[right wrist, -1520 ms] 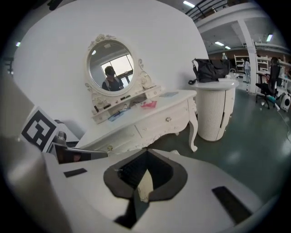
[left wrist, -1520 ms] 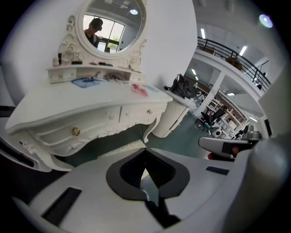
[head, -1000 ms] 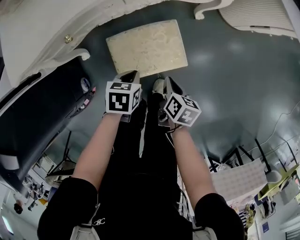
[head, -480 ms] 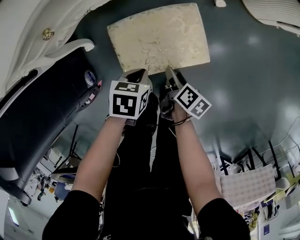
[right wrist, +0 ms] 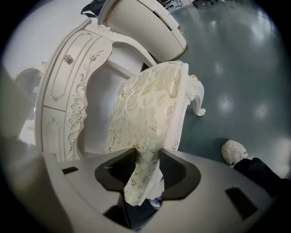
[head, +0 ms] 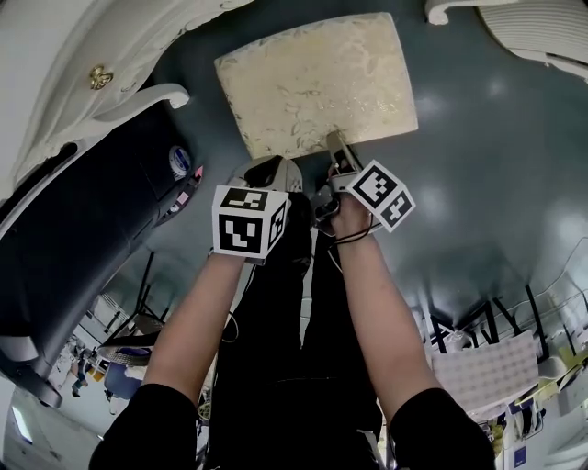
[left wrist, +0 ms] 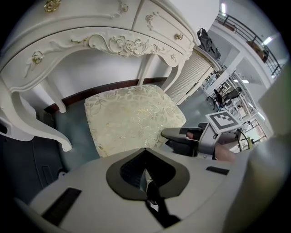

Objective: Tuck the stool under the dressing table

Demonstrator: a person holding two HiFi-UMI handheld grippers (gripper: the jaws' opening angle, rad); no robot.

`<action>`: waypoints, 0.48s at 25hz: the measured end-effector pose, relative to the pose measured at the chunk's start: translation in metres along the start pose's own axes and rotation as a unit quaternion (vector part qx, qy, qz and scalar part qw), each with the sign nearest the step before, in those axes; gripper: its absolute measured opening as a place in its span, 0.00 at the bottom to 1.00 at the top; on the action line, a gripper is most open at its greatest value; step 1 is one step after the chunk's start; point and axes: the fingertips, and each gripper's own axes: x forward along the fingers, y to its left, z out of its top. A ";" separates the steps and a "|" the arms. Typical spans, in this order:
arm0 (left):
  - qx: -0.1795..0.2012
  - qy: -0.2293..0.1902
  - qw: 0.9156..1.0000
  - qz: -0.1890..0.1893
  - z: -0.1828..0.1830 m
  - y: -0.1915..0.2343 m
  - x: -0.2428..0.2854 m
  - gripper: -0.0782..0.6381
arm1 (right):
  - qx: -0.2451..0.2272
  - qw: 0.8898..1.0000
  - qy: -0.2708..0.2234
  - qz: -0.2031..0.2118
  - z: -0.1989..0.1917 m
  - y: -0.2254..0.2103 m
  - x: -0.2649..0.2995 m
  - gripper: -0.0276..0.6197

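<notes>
The stool (head: pixel 317 83), with a cream floral seat, stands on the teal floor in front of the white carved dressing table (head: pixel 73 55). My right gripper (head: pixel 338 147) is at the seat's near edge. In the right gripper view the seat's edge (right wrist: pixel 150 104) fills the gap of that gripper (right wrist: pixel 143 177); its jaws have just been closing, and they now pinch the edge. My left gripper (head: pixel 266 170) hangs just short of the same edge, beside the right one. In the left gripper view its jaws (left wrist: pixel 145 175) meet with nothing between them, and the stool (left wrist: pixel 132 116) lies ahead.
A curved table leg (head: pixel 152 96) and a dark case (head: pixel 83 248) lie to the left of the stool. A white ribbed cabinet (head: pixel 542 27) stands at the far right. The person's white shoe (right wrist: pixel 234 151) is on the floor near the right gripper.
Both grippers have sunk toward the stool's near edge. The right gripper has rolled over and now has the seat's edge between its jaws.
</notes>
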 end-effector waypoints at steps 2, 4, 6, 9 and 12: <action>0.001 -0.001 1.000 -0.003 -0.001 0.000 0.001 0.11 | -0.005 1.000 -0.008 0.006 0.005 0.006 0.005 0.31; -0.002 -0.002 1.000 -0.002 -0.001 0.004 0.002 0.11 | -0.009 1.000 -0.009 0.012 0.009 0.015 0.014 0.31; -0.009 -0.003 1.000 0.000 -0.001 0.011 0.002 0.11 | -0.012 1.000 -0.005 0.017 0.012 0.027 0.027 0.30; -0.021 -0.003 1.000 0.004 -0.001 0.020 0.000 0.11 | -0.010 1.000 0.004 0.020 0.016 0.046 0.047 0.30; -0.034 -0.007 0.999 0.002 0.001 0.026 -0.003 0.11 | -0.018 1.000 0.005 0.018 0.029 0.066 0.068 0.30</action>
